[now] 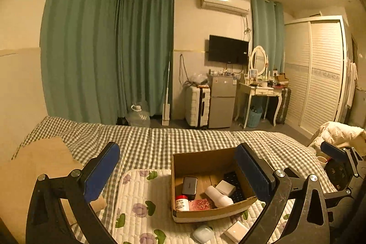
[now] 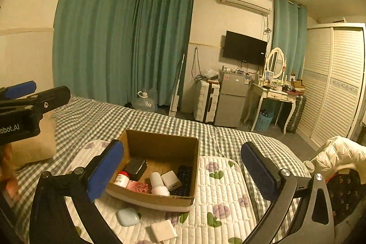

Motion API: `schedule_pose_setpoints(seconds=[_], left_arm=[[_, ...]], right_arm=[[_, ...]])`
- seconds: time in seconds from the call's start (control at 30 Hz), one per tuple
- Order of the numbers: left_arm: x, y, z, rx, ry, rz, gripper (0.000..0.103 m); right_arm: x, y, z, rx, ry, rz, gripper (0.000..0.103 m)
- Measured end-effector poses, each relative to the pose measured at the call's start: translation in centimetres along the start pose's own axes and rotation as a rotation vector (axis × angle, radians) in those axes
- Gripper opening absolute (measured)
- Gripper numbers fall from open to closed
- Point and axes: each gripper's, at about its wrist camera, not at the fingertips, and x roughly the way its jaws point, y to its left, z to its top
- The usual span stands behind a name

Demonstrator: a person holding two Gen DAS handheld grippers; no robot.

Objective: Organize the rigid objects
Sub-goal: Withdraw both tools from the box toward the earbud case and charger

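An open cardboard box (image 1: pixel 212 213) (image 2: pixel 148 200) sits on a floral quilted mat on the bed. Inside lie a dark case (image 1: pixel 189 185) (image 2: pixel 135 167), a red-capped white bottle (image 1: pixel 182 202) (image 2: pixel 121 178), a white cylinder (image 1: pixel 218 196) (image 2: pixel 157 184), a white charger (image 1: pixel 225 188) (image 2: pixel 171 180), a black keypad (image 2: pixel 184 180) and a pink item (image 2: pixel 139 186). In front of the box lie a pale blue case (image 1: pixel 203 233) (image 2: pixel 128 216) and a white square block (image 1: pixel 236 231) (image 2: pixel 163 231). My left gripper (image 1: pixel 178 172) and right gripper (image 2: pixel 183 172) hover above the box, both wide open and empty.
The floral mat (image 2: pixel 224 193) covers part of a green checked bedsheet (image 1: pixel 160 141). A beige pillow (image 1: pixel 41 159) lies at the left, a white jacket (image 2: pixel 340 152) on a chair at the right. Across the floor stand a suitcase (image 1: pixel 197 106), a small fridge (image 1: pixel 222 102) and a dressing table (image 1: pixel 260 93).
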Motion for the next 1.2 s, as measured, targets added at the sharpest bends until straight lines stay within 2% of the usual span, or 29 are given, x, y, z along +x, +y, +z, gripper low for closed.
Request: schedule_pose_setpoints(seconds=[0.23, 0.5, 0.67, 0.8, 1.2], left_arm=[[-2.8, -0.3, -0.2, 0.018, -0.039, -0.012, 0.103], [-3.9, -0.3, -2.0, 0.019, -0.056, -0.018, 0.103], [-2.8, -0.1, -3.4, -0.002, 0.0, -0.033, 0.103], [-2.1, -0.4, -4.8, 0.007, 0.015, -0.034, 0.103], [3.0, -1.0, -9.8, 0.032, 0.144, -0.047, 0.103]], right_arm=[[-4.0, 0.5, 0.0, -0.004, -0.044, -0.009, 0.103], [-5.5, 0.7, -1.0, 0.004, -0.063, 0.002, 0.103], [-5.2, 0.7, -2.5, 0.008, -0.067, 0.029, 0.103], [-4.6, 0.6, -3.5, 0.016, -0.055, 0.047, 0.103], [0.5, -0.6, -9.0, 0.057, 0.087, 0.084, 0.103]])
